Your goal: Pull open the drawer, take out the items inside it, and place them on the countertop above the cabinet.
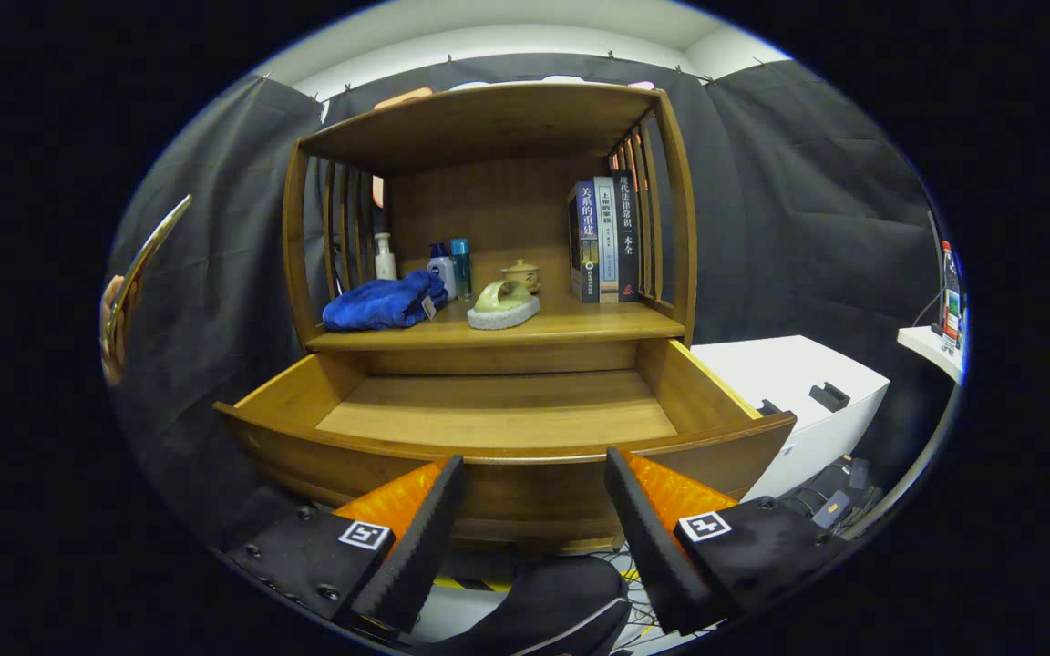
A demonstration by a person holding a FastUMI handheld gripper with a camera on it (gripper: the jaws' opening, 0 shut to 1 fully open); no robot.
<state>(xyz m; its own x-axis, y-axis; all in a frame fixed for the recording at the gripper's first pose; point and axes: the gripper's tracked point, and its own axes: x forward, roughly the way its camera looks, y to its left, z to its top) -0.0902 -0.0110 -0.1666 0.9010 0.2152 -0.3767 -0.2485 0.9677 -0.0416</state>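
Your gripper (534, 465) hangs open and empty just before the pulled-out wooden drawer (498, 415), whose floor looks bare. The crumpled blue cloth (384, 303) and green-handled sponge brush (502, 305) lie on the wooden countertop (580, 323); both look light and soft, so pinch the cloth's fold.

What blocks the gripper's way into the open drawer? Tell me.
Nothing visible does. The gripper is open, its fingers just short of the drawer's front panel, with the drawer pulled out beyond them. Its visible floor looks bare; the blue cloth and sponge sit on the countertop above.
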